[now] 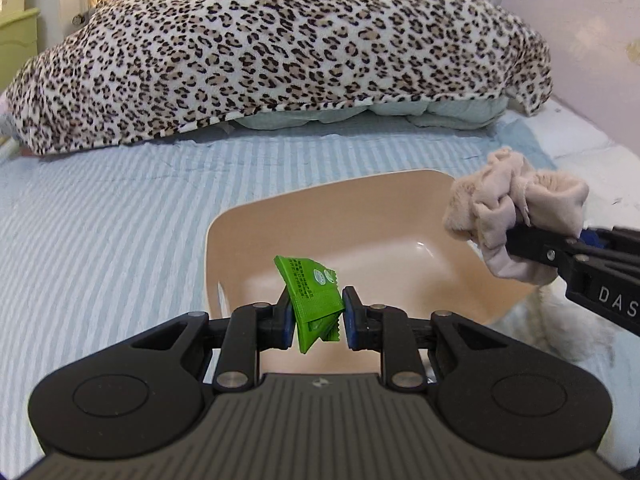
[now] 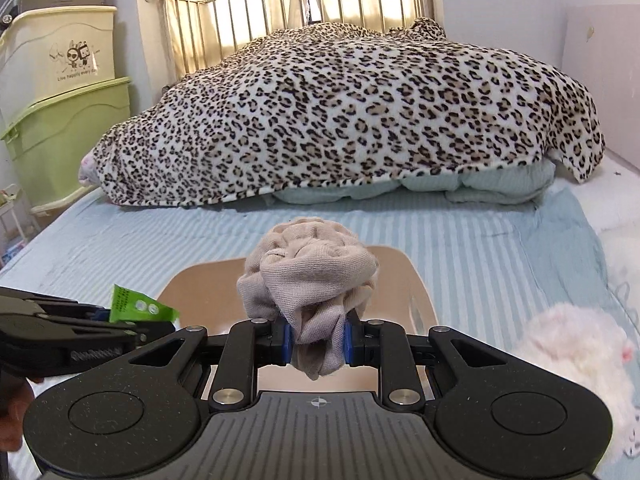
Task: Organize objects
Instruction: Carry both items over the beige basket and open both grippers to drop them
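My left gripper (image 1: 318, 314) is shut on a green foil packet (image 1: 314, 296) and holds it above the near rim of a beige plastic basin (image 1: 400, 256) on the bed. My right gripper (image 2: 316, 340) is shut on a bunched beige sock (image 2: 308, 276) and holds it above the same basin (image 2: 416, 292). In the left wrist view the right gripper (image 1: 532, 236) with the sock (image 1: 516, 208) hangs over the basin's right rim. In the right wrist view the left gripper (image 2: 132, 322) with the packet (image 2: 138, 306) is at the left.
A leopard-print blanket (image 1: 280, 48) covers a heap at the back of the striped blue sheet (image 1: 100, 220). A white fluffy item (image 2: 580, 360) lies right of the basin. Green and cream storage boxes (image 2: 60, 120) stand left of the bed. A wall runs along the right.
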Demonstrator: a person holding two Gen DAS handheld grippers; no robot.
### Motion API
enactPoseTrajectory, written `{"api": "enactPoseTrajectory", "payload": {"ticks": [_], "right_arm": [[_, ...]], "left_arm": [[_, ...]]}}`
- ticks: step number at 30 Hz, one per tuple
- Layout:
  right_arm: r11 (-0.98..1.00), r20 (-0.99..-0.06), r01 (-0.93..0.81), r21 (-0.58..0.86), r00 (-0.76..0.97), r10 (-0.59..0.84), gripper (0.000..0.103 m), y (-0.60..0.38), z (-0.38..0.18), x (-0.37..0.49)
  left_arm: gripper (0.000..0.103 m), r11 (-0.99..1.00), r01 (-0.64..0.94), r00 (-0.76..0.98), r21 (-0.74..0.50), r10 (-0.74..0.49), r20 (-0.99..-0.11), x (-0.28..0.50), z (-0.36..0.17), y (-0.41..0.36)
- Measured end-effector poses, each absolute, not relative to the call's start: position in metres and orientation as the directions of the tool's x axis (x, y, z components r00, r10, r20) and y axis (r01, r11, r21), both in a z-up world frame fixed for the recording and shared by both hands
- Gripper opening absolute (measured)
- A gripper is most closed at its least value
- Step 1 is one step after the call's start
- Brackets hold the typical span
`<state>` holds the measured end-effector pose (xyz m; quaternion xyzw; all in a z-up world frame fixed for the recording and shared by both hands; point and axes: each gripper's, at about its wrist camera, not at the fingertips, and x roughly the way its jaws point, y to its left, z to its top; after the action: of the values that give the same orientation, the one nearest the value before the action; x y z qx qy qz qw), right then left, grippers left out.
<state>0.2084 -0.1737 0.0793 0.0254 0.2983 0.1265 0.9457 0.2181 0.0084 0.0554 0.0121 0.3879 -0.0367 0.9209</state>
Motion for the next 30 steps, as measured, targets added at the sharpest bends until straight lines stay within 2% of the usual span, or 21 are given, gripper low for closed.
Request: {"api": "enactPoseTrajectory", "payload": {"ticks": [6,12,15,17,18,19,20,21,22,27,30], "right_arm": [[0.971,-0.591,-0.207,0.118,0.771,0.236,0.021,-0.161,0.062,0.237],[0.980,-0.664,-0.194,0.046,0.727,0.175,0.022,-0.148,0.032,0.252],[0.978,-0.685,-0.205,-0.028,0.717,0.131,0.024,-0.140,0.019,0.253],[0.978,-0.690,-0.205,-0.032,0.712,0.126,0.032,-0.140,0.017,0.253],[0.979,-0.689,-0.202,-0.020,0.713,0.133,0.041,-0.141,0.018,0.250],[0.980,-0.682,-0.197,-0.003,0.718,0.142,0.045,-0.143,0.020,0.248],[0.981,-0.675,-0.194,0.011,0.723,0.150,0.049,-0.145,0.023,0.245],[0.981,-0.668,-0.192,0.015,0.728,0.153,0.059,-0.147,0.026,0.241],[0.982,-0.660,-0.190,0.013,0.736,0.151,0.069,-0.149,0.030,0.237],[0.983,-0.630,-0.182,0.025,0.760,0.157,0.098,-0.165,0.047,0.211],[0.984,-0.630,-0.175,0.041,0.760,0.161,0.101,-0.176,0.053,0.192]], "left_arm": [[0.025,0.997,0.057,0.653,0.054,0.003,-0.757,0.246,0.026,-0.001],[0.025,0.994,0.029,0.584,0.101,0.065,-0.809,0.257,-0.012,0.002],[0.026,0.994,0.054,0.569,0.098,0.050,-0.821,0.254,-0.016,0.005],[0.028,0.993,0.060,0.577,0.100,0.047,-0.815,0.249,-0.011,0.006],[0.035,0.993,0.056,0.584,0.103,0.051,-0.810,0.247,-0.007,0.006],[0.051,0.993,0.050,0.593,0.105,0.056,-0.803,0.244,-0.002,0.007],[0.062,0.993,0.044,0.604,0.105,0.058,-0.795,0.241,0.004,0.006],[0.077,0.994,0.038,0.617,0.102,0.057,-0.785,0.237,0.011,0.007],[0.080,0.995,0.035,0.629,0.097,0.053,-0.775,0.232,0.017,0.007],[0.082,0.996,0.038,0.639,0.083,0.039,-0.768,0.212,0.034,0.007],[0.084,0.997,0.034,0.646,0.073,0.034,-0.763,0.198,0.039,0.007]]}}
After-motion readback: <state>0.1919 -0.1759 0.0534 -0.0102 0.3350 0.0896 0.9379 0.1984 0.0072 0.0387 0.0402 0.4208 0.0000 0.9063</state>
